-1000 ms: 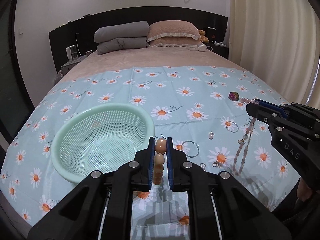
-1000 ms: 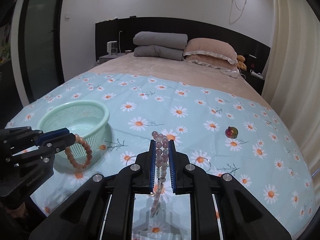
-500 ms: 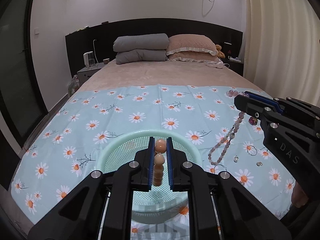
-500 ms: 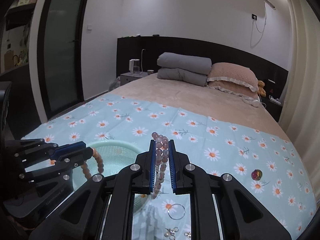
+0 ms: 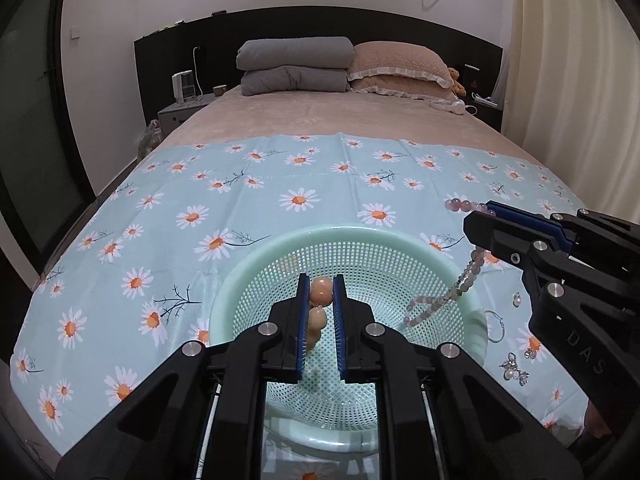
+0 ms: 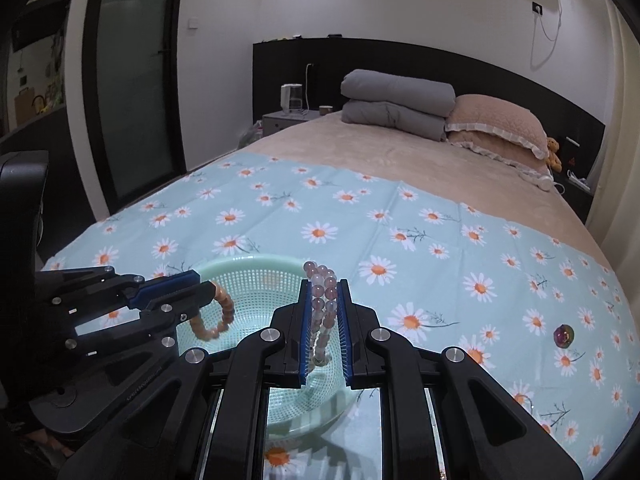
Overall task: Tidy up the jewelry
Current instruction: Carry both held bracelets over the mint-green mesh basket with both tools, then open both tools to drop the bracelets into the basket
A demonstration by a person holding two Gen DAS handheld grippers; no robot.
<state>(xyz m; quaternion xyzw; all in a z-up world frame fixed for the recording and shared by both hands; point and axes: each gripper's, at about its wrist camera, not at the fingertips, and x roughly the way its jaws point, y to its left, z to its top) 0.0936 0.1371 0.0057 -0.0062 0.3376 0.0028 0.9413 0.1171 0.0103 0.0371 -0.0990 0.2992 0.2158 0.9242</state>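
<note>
Pinching round orange bead bracelet (image 5: 318, 304), left gripper (image 5: 320, 300); right gripper (image 6: 325, 304) clamps glossy pink strand (image 6: 323, 300) over perforated plastic basket (image 5: 360, 240).

A: Basket (image 5: 280, 256) material?

B: Pale green plastic, perforated mesh wall, smooth semi-gloss rim.

A: Cloth (image 5: 240, 208) under the basket?

B: Thin woven fabric, matt, daisy print, faint fold creases.

A: Grippers?

B: Left gripper (image 5: 321, 292) and right gripper (image 6: 324, 296): matt black plastic bodies, bright metal screw heads, ribbed blue pads (image 6: 306, 320).

A: Beads?

B: Orange bracelet (image 6: 216, 316) above the basket: smooth, satin, opaque. Pink strand (image 5: 460, 288): glossy, translucent, stone-like or glass.

A: Items right of the basket?

B: Hoop (image 5: 496, 326) is thin polished metal. Earrings (image 5: 514, 370) look metallic with pearly beads. Ball (image 6: 563, 335) is glossy and iridescent.
</note>
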